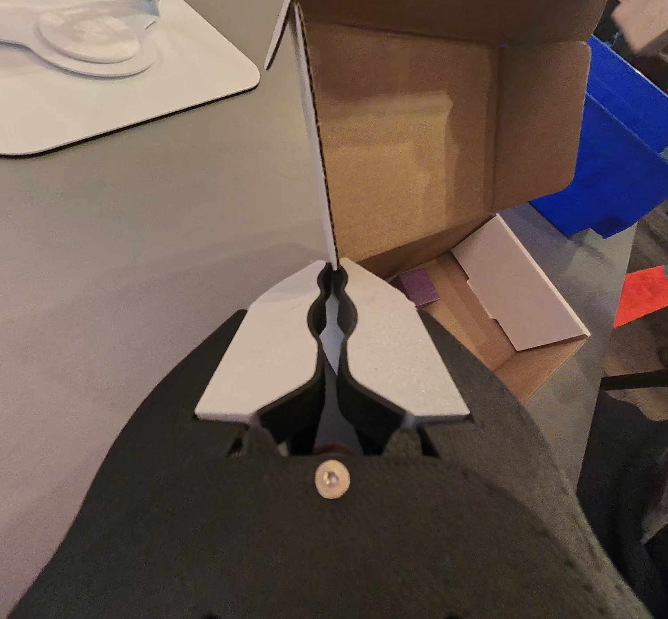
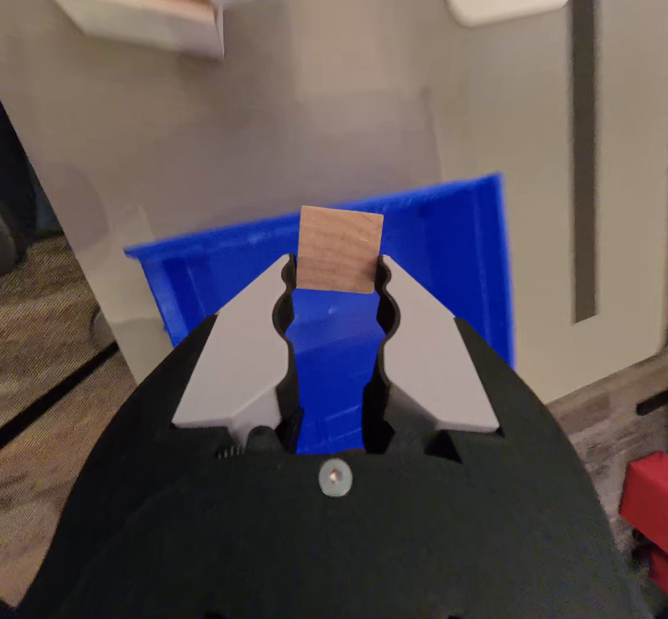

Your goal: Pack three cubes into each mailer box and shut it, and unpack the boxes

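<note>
In the left wrist view my left gripper (image 1: pixel 333 269) is shut on the thin white side flap (image 1: pixel 317 153) of an open cardboard mailer box (image 1: pixel 415 153), whose lid stands upright. A purple cube (image 1: pixel 417 287) lies inside the box, partly hidden by my right finger. In the right wrist view my right gripper (image 2: pixel 338 262) is shut on a brown wooden cube (image 2: pixel 339 247) and holds it above a blue bin (image 2: pixel 433 258). The mailer box (image 2: pixel 137 12) shows blurred at the top left of that view.
A white flat stand (image 1: pixel 108 96) lies on the grey table (image 1: pixel 144 258) at the left. The blue bin (image 1: pixel 621 153) stands right of the box near the table edge. A red object (image 1: pixel 643 294) lies below on the floor; it also shows in the right wrist view (image 2: pixel 647 504).
</note>
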{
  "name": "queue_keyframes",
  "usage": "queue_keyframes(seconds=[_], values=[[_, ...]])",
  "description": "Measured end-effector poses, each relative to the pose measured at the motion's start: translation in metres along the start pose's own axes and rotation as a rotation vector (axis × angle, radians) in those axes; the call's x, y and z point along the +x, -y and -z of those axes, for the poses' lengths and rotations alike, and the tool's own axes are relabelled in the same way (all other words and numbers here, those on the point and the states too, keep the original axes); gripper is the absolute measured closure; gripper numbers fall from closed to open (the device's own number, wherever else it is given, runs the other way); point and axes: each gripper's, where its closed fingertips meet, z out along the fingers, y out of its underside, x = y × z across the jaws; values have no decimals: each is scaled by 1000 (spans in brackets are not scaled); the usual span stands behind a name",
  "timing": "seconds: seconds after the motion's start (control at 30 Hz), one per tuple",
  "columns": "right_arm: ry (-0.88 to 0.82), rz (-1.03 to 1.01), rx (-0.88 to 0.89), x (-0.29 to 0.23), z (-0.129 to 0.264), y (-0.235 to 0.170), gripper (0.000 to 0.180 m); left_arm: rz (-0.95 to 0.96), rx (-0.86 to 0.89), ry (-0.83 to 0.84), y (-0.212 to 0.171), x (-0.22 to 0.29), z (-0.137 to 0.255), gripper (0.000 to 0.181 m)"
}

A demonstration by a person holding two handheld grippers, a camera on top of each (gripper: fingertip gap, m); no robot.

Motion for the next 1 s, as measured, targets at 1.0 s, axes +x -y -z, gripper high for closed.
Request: queue_keyframes(seconds=[1.0], values=[[206,-24,66,-109,-129,194,136,95,69,86,2,-17,8,180]])
